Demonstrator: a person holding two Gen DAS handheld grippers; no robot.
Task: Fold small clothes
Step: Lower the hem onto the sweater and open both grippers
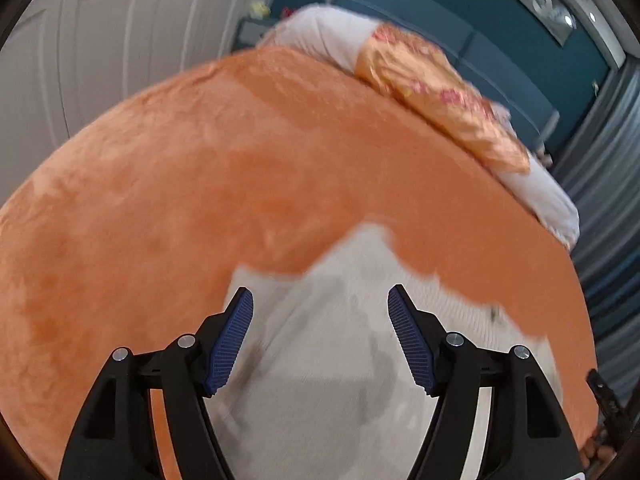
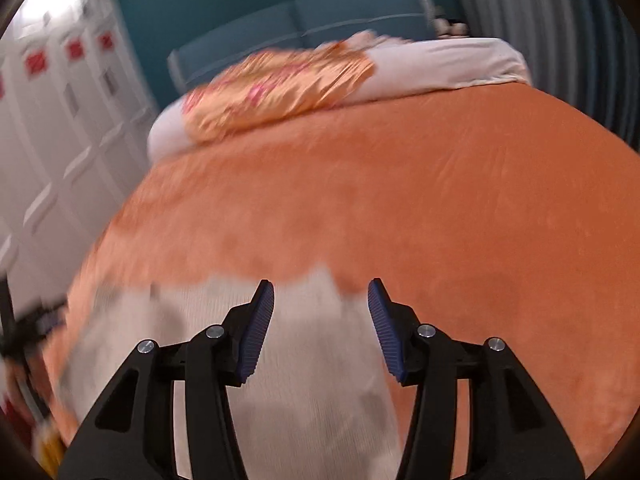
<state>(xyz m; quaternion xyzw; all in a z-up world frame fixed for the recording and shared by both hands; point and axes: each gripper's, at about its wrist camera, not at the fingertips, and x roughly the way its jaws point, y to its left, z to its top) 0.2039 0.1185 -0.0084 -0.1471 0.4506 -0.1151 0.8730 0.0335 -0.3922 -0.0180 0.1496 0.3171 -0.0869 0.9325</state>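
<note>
Both tools stand released over a pale garment [image 1: 320, 360] lying on the orange bed [image 1: 200, 180]: left tool [image 1: 320, 300] and right tool [image 2: 321, 292] grasp nothing

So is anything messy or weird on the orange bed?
Not much. The white garment lies a bit rumpled on the orange blanket, its far edge jagged, with grey patches that may be shadows or marks; blur hides which. A flowery orange cloth lies crooked over the white pillows.
</note>
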